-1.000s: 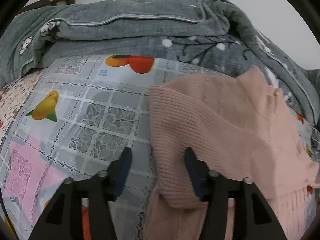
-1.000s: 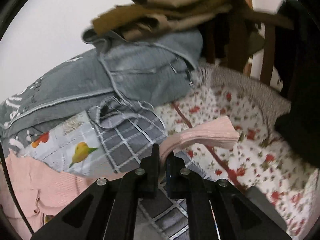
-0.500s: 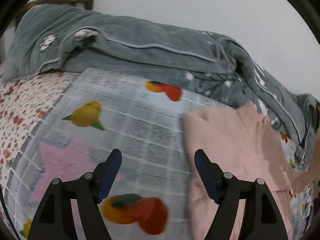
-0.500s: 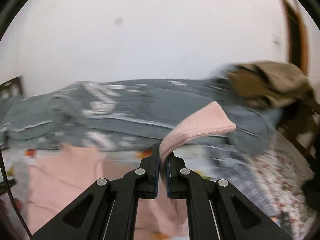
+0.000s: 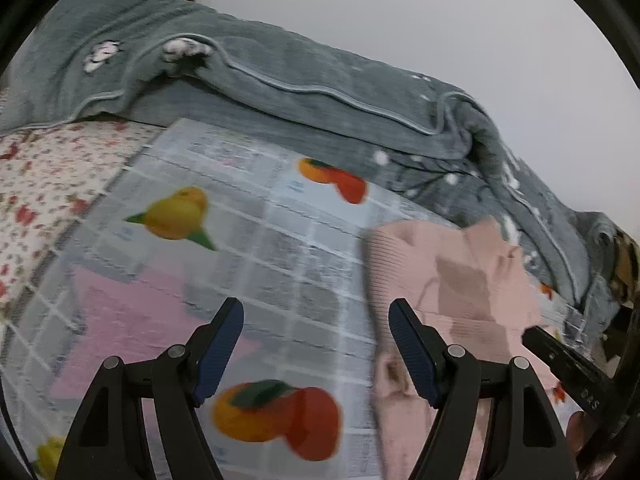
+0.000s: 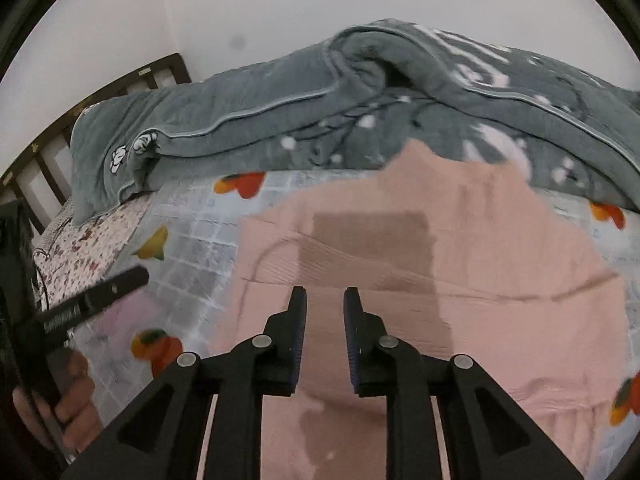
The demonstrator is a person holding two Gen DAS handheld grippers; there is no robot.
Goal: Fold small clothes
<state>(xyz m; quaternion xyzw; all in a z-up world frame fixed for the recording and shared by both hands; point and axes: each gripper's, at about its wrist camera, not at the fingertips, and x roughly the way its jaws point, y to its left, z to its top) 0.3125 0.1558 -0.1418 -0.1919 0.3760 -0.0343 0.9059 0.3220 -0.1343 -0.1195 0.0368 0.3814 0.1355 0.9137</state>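
Observation:
A pink ribbed sweater [image 6: 460, 280] lies on the fruit-printed cloth [image 5: 248, 248], with one sleeve folded across its body. My right gripper [image 6: 325, 294] hovers low over the sweater's middle; its jaws are opening and nothing sits between the pads. In the left wrist view the sweater [image 5: 452, 272] lies to the right. My left gripper [image 5: 316, 306] stands open over the bare cloth just left of the sweater's edge, holding nothing. The right gripper's finger [image 5: 560, 354] shows at that view's right edge.
A grey quilt [image 6: 320, 120] is heaped along the far side against the white wall. A floral sheet [image 5: 44, 184] covers the bed at left, with the dark headboard [image 6: 80, 120] beyond. A hand [image 6: 68, 392] holds the left gripper [image 6: 100, 292] at the left edge.
My right gripper swung left with the pink sleeve shut in it, came down over the sweater and let go. My left gripper widened and drew left off the sweater's edge.

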